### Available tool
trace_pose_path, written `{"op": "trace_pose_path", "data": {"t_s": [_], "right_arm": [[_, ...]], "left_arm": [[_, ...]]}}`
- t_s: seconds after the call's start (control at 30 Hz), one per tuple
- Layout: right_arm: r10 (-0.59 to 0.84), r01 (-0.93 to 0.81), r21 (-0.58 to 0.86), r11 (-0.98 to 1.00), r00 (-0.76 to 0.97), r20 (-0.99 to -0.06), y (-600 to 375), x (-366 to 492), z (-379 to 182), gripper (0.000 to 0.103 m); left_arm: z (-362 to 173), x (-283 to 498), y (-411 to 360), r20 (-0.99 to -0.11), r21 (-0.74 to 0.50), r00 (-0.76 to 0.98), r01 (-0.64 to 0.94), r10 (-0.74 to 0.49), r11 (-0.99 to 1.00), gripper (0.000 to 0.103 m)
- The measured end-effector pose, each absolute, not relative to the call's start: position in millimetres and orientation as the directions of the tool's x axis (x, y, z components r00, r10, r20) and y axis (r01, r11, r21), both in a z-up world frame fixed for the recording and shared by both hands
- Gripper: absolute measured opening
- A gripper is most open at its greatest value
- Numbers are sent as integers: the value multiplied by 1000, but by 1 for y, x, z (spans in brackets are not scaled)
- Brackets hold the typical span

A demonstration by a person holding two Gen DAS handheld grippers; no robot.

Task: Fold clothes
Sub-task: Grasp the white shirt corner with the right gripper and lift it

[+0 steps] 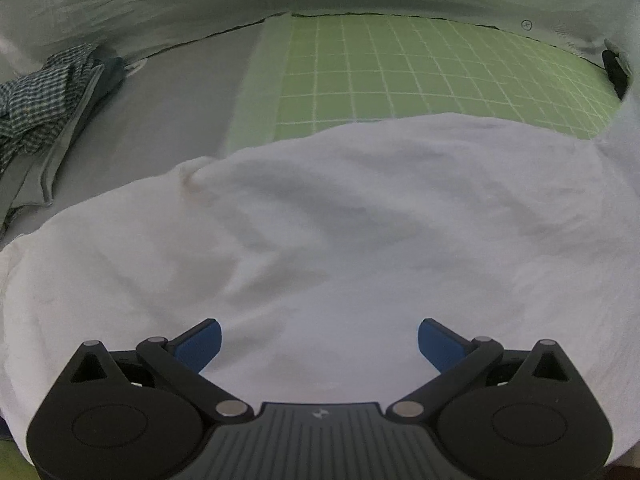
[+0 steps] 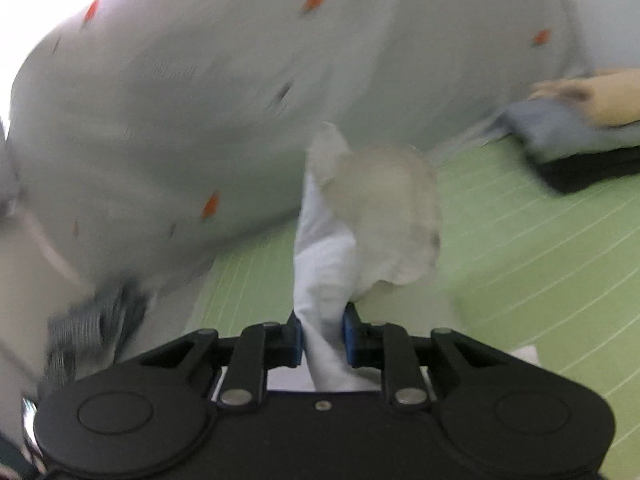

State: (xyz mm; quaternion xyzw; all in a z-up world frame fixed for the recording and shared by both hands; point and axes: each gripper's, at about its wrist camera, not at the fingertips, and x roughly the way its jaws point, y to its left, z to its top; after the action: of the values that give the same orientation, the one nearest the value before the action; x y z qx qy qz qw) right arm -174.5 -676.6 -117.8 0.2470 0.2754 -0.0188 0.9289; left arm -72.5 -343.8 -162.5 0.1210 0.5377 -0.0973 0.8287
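Note:
A white garment lies spread over the green grid mat and fills the lower half of the left wrist view. My left gripper hovers just above it, jaws wide open and empty. In the right wrist view my right gripper is shut on a bunched fold of the white garment, which stands up from between the blue pads above the green mat. This view is blurred by motion.
A checked cloth and a grey garment lie at the left. A pale patterned sheet rises behind the mat. In the right wrist view, folded grey, black and tan clothes are stacked at the far right.

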Motion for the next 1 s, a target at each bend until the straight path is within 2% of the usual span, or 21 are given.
{"op": "trace_pose_path", "data": {"t_s": [0.13, 0.2, 0.23, 0.27, 0.33, 0.4, 0.47, 0.63, 0.7, 0.8, 0.87, 0.93, 1.0], "right_arm": [[154, 158, 363, 918, 702, -696, -606, -148, -177, 23], [88, 164, 239, 957, 623, -777, -573, -140, -201, 29], [59, 152, 198, 968, 631, -773, -563, -142, -198, 40], [64, 131, 189, 973, 634, -770, -555, -142, -190, 56], [98, 128, 241, 962, 663, -742, -553, -148, -174, 64], [116, 133, 287, 949, 699, -706, -554, -155, -160, 63], [70, 165, 282, 945, 741, -668, -554, -168, -148, 64], [-112, 329, 261, 908, 789, -604, -580, -198, -127, 65], [-199, 415, 247, 876, 776, -599, -595, -210, -126, 65], [-275, 525, 230, 819, 712, -646, -614, -217, -143, 65], [-254, 556, 268, 787, 688, -680, -623, -222, -159, 52], [-161, 533, 337, 776, 684, -712, -622, -225, -174, 40], [-96, 513, 370, 775, 674, -733, -611, -227, -182, 39]], "left_arm": [[-161, -71, -322, -913, 93, 405, 307, -42, 947, 103], [-163, -74, -308, -916, 87, 398, 306, -44, 948, 103], [-163, -74, -302, -917, 81, 395, 304, -48, 949, 103], [-164, -74, -296, -918, 74, 392, 302, -53, 950, 103], [-164, -73, -287, -920, 57, 386, 296, -65, 953, 103], [-165, -70, -281, -922, 39, 380, 292, -79, 956, 103], [-164, -69, -277, -919, 31, 384, 301, -91, 953, 103], [-162, -75, -273, -912, 31, 394, 338, -111, 941, 103], [-163, -76, -270, -912, 33, 393, 349, -114, 937, 103], [-167, -62, -260, -914, 24, 384, 365, -127, 931, 103], [-166, -61, -258, -914, 22, 384, 376, -134, 926, 103], [-164, -60, -256, -913, 19, 383, 386, -141, 922, 103], [-164, -57, -254, -911, 14, 385, 391, -150, 920, 103]]}}
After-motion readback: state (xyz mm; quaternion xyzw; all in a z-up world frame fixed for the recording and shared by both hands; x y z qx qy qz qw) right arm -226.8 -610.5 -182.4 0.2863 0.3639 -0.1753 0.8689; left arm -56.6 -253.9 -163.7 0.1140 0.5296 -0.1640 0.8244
